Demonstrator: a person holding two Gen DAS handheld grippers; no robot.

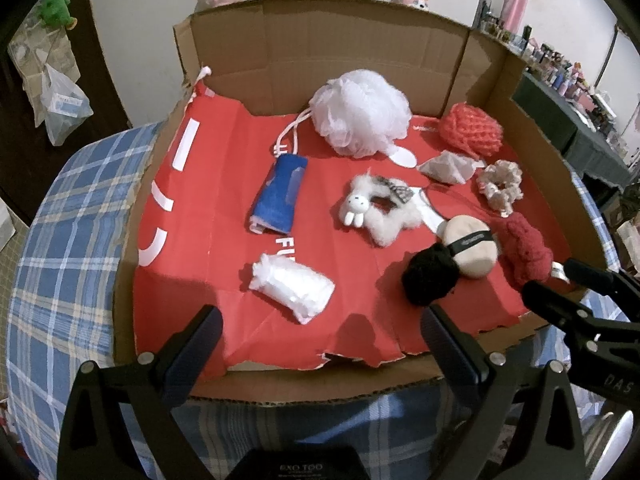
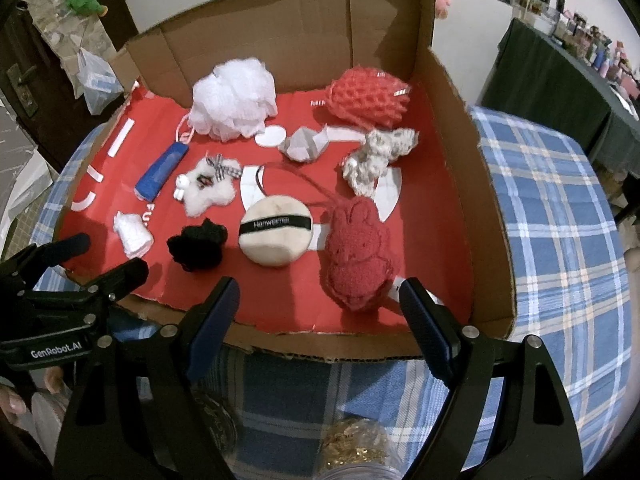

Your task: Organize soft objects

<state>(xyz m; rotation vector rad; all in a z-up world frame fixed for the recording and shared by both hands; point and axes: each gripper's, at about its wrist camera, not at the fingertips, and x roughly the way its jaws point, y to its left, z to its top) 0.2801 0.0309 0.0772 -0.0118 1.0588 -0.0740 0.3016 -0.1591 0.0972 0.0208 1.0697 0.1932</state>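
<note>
Soft objects lie on red paper inside a shallow cardboard box (image 1: 280, 384). A white bath pouf (image 1: 360, 114) and a red net sponge (image 1: 472, 130) sit at the back. A blue cloth roll (image 1: 280, 194), a white fluffy bunny toy (image 1: 380, 208) and a white wrapped bundle (image 1: 294, 286) lie mid-left. A black scrunchie (image 2: 198, 248), a beige puff (image 2: 276, 236) and a red plush bunny (image 2: 358, 258) lie near the front. My left gripper (image 1: 320, 340) is open and empty at the front edge. My right gripper (image 2: 320, 308) is open and empty before the red bunny.
A cream scrunchie (image 2: 376, 156) and a grey folded piece (image 2: 306, 144) lie at the right back. The box stands on a blue plaid cloth (image 2: 560, 220). Tall cardboard walls (image 2: 280, 40) close the back and right sides. A jar with golden bits (image 2: 352, 452) sits below my right gripper.
</note>
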